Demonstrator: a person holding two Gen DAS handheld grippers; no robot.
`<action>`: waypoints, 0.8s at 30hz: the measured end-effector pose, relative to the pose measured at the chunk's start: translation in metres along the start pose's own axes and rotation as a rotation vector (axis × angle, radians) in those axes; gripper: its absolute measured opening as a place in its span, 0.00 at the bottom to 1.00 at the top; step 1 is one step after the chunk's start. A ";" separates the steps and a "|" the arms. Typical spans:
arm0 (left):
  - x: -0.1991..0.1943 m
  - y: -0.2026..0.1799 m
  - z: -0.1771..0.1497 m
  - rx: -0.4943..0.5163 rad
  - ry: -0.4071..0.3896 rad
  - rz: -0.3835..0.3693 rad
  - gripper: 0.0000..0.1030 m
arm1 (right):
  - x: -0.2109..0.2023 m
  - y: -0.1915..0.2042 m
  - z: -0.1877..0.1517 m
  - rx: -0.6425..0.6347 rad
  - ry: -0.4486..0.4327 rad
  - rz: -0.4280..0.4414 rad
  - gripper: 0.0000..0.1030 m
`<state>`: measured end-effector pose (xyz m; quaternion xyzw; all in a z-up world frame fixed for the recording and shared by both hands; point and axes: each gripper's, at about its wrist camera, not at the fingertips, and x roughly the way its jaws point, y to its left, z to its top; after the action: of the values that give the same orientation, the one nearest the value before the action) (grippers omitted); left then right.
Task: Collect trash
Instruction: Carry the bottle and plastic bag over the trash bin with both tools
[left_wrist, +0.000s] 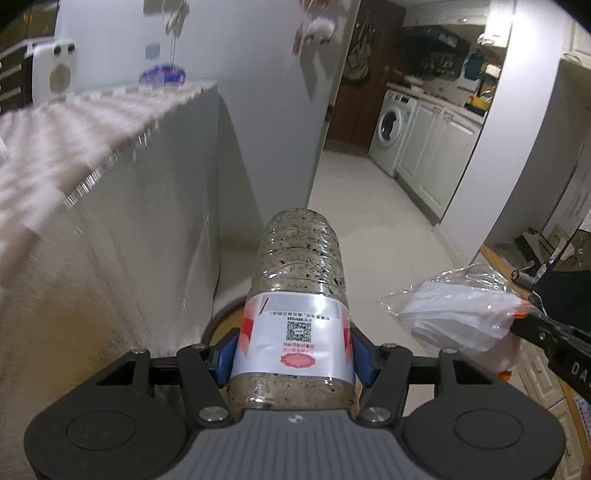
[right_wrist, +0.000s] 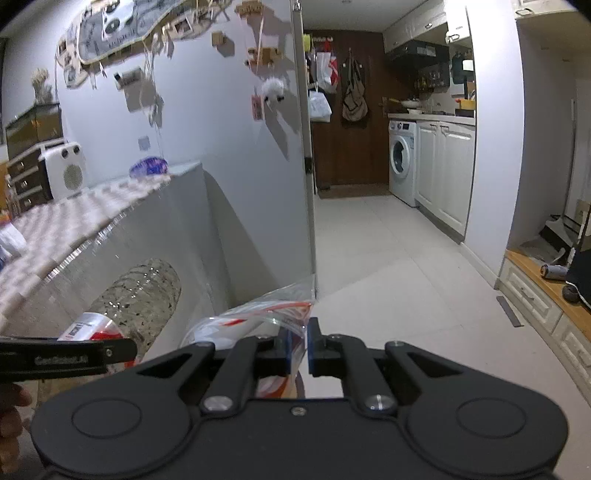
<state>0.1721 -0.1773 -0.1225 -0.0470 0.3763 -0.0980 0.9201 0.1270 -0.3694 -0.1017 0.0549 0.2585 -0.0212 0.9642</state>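
My left gripper is shut on a clear plastic bottle with a white and red label and dark specks inside; the blue pads press on the label from both sides. The bottle also shows at the lower left of the right wrist view. My right gripper is shut on the edge of a clear zip bag with red print. In the left wrist view the bag hangs to the right of the bottle and holds something white and folded. A dark round rim shows just under the bottle.
A table with a checked cloth and hanging clear cover stands at the left. A grey wall corner rises ahead. Pale tiled floor runs to a washing machine and white cabinets. A low wooden ledge lies at the right.
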 end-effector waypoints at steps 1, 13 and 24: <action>0.010 0.003 0.000 -0.006 0.014 0.001 0.59 | 0.005 0.000 -0.002 -0.005 0.009 -0.004 0.08; 0.108 0.032 -0.014 -0.025 0.176 0.023 0.59 | 0.096 0.031 -0.026 -0.090 0.160 -0.038 0.08; 0.162 0.048 -0.026 -0.051 0.276 -0.002 0.60 | 0.163 0.049 -0.051 -0.216 0.308 -0.031 0.08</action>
<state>0.2742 -0.1657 -0.2594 -0.0570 0.5017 -0.0949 0.8579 0.2462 -0.3173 -0.2229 -0.0505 0.4047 0.0005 0.9131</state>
